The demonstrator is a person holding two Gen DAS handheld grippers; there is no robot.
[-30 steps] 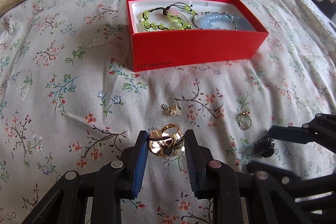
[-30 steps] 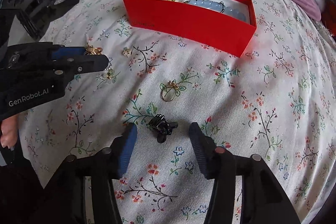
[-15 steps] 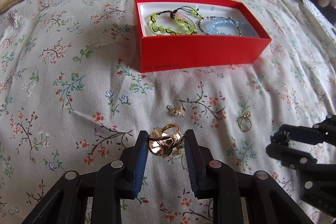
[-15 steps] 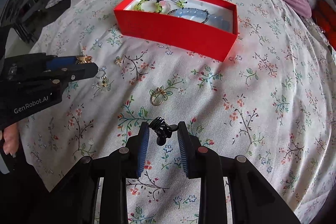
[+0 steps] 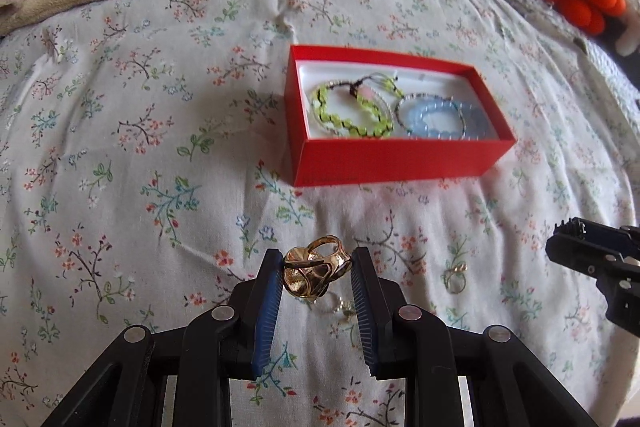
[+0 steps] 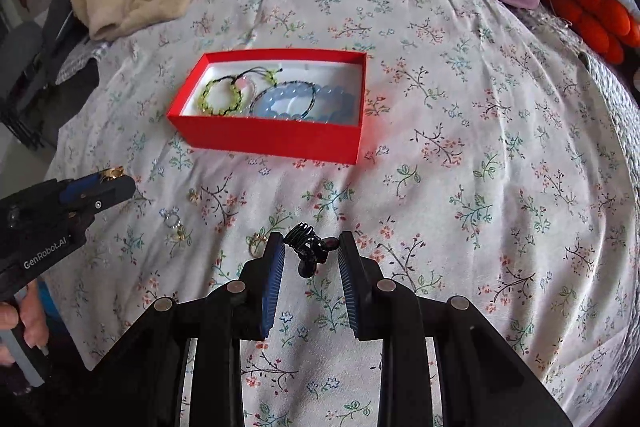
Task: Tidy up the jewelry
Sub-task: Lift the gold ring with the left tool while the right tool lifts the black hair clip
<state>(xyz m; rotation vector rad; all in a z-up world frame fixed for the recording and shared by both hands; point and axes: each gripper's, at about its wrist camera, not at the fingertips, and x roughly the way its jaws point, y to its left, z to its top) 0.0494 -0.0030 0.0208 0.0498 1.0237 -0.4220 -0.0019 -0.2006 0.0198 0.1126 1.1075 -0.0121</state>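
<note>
Now we hold a chunky gold ring (image 5: 316, 273) squeezed tight in our left gripper (image 5: 316, 269), up above the flowery bedspread (image 5: 120, 187). Our right gripper (image 6: 311, 253) pinches a little black hair clip (image 6: 308, 251) the same way. At about one o'clock from the gold ring sits the red box (image 5: 396, 159), with a green bracelet (image 5: 352, 111) and blue bead bracelets (image 5: 440, 119) inside. A thin gold ring (image 5: 454, 277) lies on the bedspread at three o'clock, near the gold ring.

A chunky gold ring (image 5: 316, 271) is clamped above the bedspread (image 5: 120, 187). A black coiled piece (image 6: 308, 249) is likewise pinched. The red box (image 5: 392, 159), mid-bedspread, holds green (image 5: 352, 107) and blue bracelets (image 5: 440, 115). A thin ring (image 5: 454, 277) lies loose on the bedspread.
</note>
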